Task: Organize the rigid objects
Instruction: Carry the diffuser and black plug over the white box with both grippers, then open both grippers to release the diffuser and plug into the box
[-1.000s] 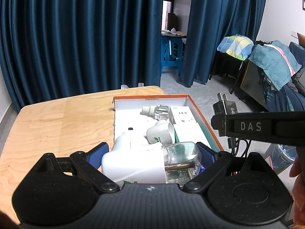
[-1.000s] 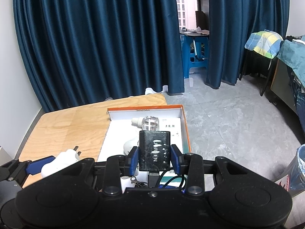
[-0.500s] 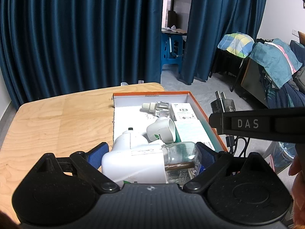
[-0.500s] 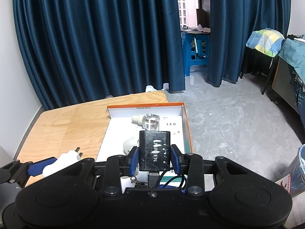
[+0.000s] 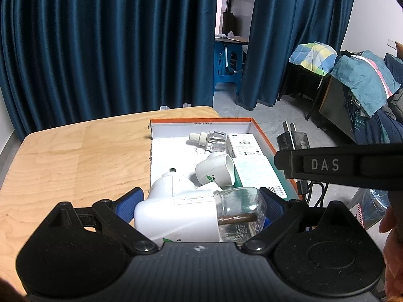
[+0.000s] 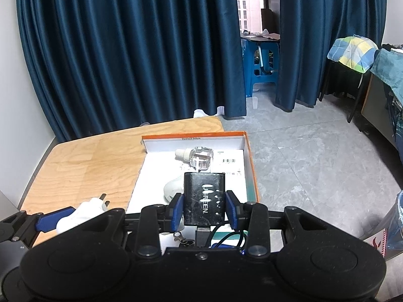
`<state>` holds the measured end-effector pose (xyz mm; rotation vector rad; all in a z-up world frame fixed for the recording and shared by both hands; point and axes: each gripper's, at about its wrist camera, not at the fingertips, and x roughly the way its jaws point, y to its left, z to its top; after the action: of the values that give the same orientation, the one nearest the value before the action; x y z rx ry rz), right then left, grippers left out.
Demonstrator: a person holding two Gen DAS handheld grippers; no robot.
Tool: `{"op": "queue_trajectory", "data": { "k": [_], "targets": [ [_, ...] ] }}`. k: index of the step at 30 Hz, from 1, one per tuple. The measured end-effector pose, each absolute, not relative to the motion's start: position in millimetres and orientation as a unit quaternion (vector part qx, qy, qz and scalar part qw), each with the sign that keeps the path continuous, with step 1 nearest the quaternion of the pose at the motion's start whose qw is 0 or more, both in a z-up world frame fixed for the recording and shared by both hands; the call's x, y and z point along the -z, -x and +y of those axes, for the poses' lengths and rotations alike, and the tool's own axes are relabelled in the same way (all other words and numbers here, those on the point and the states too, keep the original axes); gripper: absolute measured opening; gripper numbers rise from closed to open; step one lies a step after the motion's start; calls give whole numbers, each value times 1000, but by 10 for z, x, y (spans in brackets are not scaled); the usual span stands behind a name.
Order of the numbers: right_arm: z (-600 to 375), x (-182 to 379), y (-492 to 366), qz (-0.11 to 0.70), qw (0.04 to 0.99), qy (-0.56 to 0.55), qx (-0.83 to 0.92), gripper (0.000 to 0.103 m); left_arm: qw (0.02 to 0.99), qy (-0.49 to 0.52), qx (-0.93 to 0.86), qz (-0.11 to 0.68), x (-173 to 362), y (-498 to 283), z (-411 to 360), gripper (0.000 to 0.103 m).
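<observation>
My left gripper [image 5: 199, 201] is shut on a white plug-in vaporizer with a clear bottle [image 5: 196, 214], held above the near end of an orange-rimmed white box [image 5: 201, 122]. My right gripper [image 6: 204, 207] is shut on a black charger [image 6: 204, 201] with a cable hanging below, over the same box [image 6: 194, 136]. In the box lie a small clear bottle [image 5: 211, 139], a white cup [image 5: 216, 170] and white cartons [image 5: 245, 144]. The left gripper and its vaporizer show in the right wrist view [image 6: 80, 214], at lower left.
The box sits at the right end of a wooden table [image 5: 75, 156]. Blue curtains [image 5: 113, 50] hang behind. Grey floor [image 6: 314, 151], a blue stool [image 6: 259, 63] and furniture with draped cloths [image 5: 360, 75] lie to the right.
Both grippers have pulled back a little toward me and risen, so the box and table look slightly farther off. Both grips are unchanged.
</observation>
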<state>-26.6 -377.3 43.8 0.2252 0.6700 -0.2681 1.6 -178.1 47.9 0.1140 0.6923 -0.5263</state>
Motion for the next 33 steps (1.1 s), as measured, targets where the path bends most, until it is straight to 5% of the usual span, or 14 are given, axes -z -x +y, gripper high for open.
{"op": "queue_trajectory", "data": {
  "k": [33],
  "targets": [
    [-3900,-149,-121,373,912,-118,122,44,894,-60,265,357,-271,-186,-1928,99]
  ]
}}
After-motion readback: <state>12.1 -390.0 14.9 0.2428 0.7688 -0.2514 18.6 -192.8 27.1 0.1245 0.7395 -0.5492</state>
